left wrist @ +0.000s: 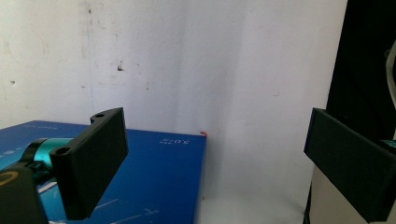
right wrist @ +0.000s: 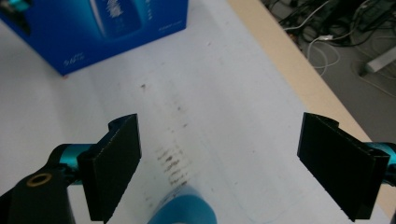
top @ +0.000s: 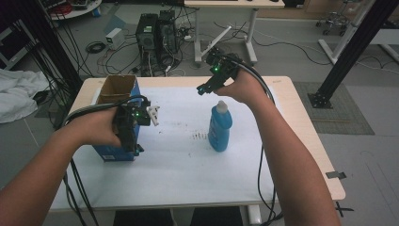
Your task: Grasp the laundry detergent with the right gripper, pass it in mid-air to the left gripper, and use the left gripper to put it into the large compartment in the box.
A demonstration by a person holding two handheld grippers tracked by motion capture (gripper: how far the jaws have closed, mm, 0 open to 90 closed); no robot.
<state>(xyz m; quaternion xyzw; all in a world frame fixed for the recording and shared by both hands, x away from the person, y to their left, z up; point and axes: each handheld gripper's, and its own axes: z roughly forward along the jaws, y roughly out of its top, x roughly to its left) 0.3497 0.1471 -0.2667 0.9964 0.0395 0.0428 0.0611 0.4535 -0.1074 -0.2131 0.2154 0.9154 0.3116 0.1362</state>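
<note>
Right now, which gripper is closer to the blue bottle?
Right. The right gripper hangs open just above and behind the blue bottle, whose top shows between its fingers. The left gripper is off beside the blue box.

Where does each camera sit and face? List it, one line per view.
High view: above the person's side, looking forward and down at the table; both forearms show.
Left gripper view: on the left gripper, facing the box; open jaws show.
Right gripper view: on the right gripper, over the bottle; open jaws show.
Shared: box, all three.
</note>
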